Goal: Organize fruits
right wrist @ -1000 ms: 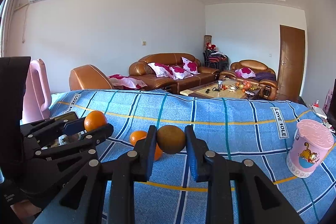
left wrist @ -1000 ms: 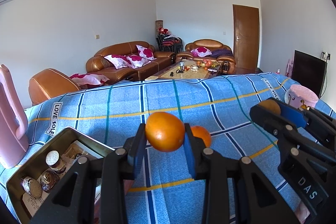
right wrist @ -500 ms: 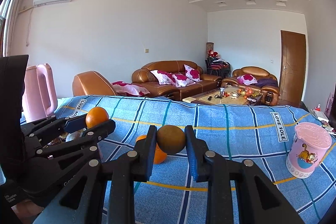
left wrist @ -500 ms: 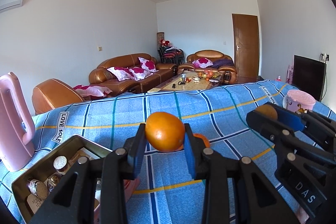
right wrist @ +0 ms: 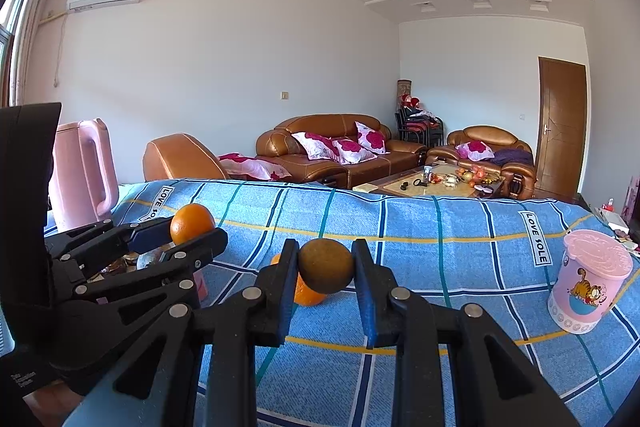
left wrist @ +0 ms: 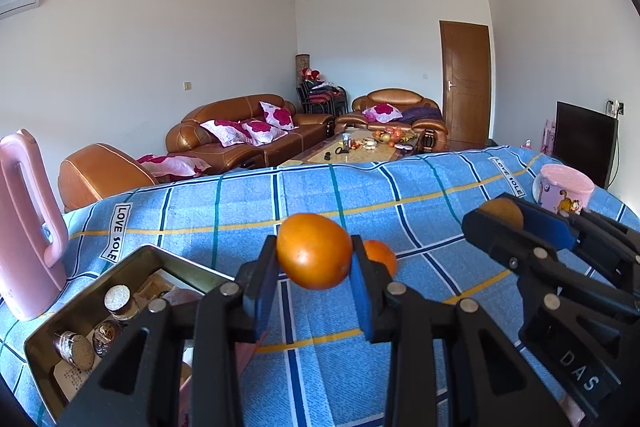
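Observation:
My left gripper [left wrist: 314, 259] is shut on a bright orange [left wrist: 314, 255], held above the blue checked cloth. In the right wrist view the same left gripper [right wrist: 196, 235] and its orange [right wrist: 192, 223] show at the left. My right gripper [right wrist: 326, 267] is shut on a brownish-green round fruit [right wrist: 326, 266]; in the left wrist view this right gripper [left wrist: 504, 223] appears at the right with the fruit [left wrist: 503, 213] partly hidden. A third orange [left wrist: 380, 255] lies on the cloth behind both grips, also seen as an orange [right wrist: 306, 294] below the brown fruit.
A metal tin [left wrist: 60, 325] with small cork-topped jars sits at the near left of the table [left wrist: 248, 199]. A pink kettle [left wrist: 26, 227] stands at the far left, and a pink lidded cup [right wrist: 588, 289] at the right. Sofas and a coffee table lie beyond.
Both views have tilted upward a little, so the table sits lower in frame and more ceiling shows. Both grippers keep their fruits gripped.

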The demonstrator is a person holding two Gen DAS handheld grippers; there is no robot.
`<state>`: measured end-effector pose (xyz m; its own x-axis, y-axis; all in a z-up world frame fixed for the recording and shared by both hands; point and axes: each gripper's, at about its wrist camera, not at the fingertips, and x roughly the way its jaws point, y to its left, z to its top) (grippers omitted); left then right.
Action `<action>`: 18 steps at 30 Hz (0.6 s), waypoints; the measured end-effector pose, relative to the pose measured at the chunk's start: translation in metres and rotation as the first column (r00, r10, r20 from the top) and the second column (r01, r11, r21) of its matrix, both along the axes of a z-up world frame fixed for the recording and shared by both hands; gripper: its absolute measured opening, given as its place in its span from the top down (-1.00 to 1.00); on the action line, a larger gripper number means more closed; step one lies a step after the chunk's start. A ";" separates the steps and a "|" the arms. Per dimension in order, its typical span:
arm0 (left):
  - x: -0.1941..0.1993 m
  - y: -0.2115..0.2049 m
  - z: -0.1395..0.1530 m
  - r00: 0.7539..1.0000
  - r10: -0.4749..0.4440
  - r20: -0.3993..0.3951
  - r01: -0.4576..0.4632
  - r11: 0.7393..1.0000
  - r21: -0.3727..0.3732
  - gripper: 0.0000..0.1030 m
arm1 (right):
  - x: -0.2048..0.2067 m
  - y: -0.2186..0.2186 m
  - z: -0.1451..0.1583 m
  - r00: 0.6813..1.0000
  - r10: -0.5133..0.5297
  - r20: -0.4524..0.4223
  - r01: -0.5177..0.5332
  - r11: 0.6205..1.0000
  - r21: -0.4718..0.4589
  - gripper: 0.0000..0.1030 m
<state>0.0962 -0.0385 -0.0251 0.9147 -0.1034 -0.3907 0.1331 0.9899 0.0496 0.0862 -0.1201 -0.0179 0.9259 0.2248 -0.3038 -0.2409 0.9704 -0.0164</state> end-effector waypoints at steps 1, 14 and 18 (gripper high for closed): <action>-0.002 0.001 -0.001 1.000 0.002 -0.005 -0.002 1.000 0.003 0.32 | 0.000 0.001 0.000 1.000 0.005 -0.005 -0.005 1.000 -0.001 0.43; -0.022 0.057 0.006 0.993 0.073 -0.094 -0.074 0.997 -0.011 0.32 | 0.006 0.044 0.003 0.986 0.138 -0.092 -0.140 0.990 -0.018 0.43; -0.029 0.085 0.012 0.987 0.135 -0.091 -0.135 0.991 0.012 0.32 | 0.012 0.065 0.008 0.974 0.198 -0.108 -0.202 0.979 -0.021 0.43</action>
